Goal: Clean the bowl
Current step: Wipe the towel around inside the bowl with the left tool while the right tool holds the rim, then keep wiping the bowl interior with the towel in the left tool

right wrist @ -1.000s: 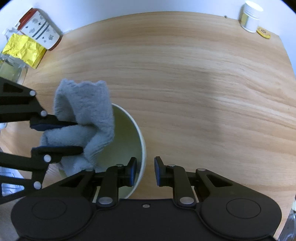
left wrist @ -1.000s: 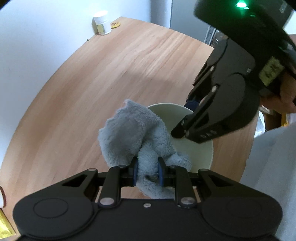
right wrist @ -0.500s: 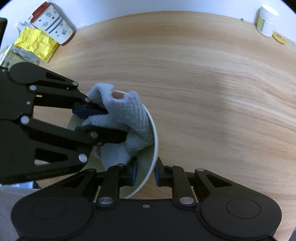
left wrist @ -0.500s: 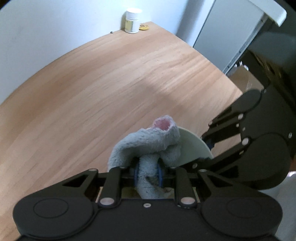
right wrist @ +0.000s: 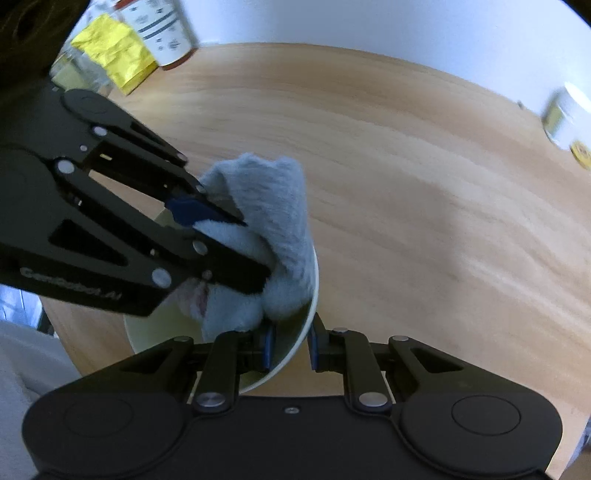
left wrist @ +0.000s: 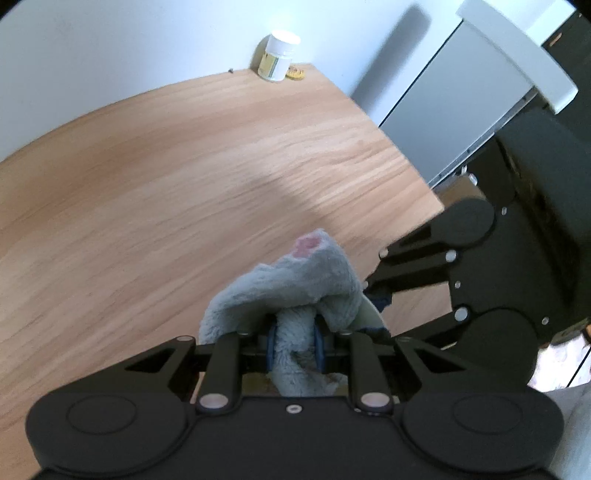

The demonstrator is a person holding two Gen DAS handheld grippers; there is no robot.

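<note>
A pale green bowl (right wrist: 295, 343) is tilted above the wooden table (right wrist: 424, 206). My right gripper (right wrist: 291, 347) is shut on its rim, one finger inside and one outside. My left gripper (left wrist: 294, 345) is shut on a grey fluffy cloth (left wrist: 295, 284) with a pink stain. In the right wrist view the cloth (right wrist: 280, 221) is pressed into the bowl by the left gripper (right wrist: 225, 251), against the inner wall near the rim. In the left wrist view only a sliver of the bowl (left wrist: 371, 317) shows behind the cloth, next to the right gripper (left wrist: 376, 302).
A white jar (left wrist: 277, 55) and a small yellow lid (left wrist: 295, 72) stand at the table's far corner by the wall. A patterned cup (right wrist: 162, 33), yellow crumpled foil (right wrist: 114, 51) and a glass jar (right wrist: 77, 74) stand at the far left. A grey cabinet (left wrist: 461, 92) is beyond the table's edge.
The cloth has gone from above the bowl's rim down into the bowl. The bowl has tilted up more, and both grippers have turned; their holds are unchanged.
</note>
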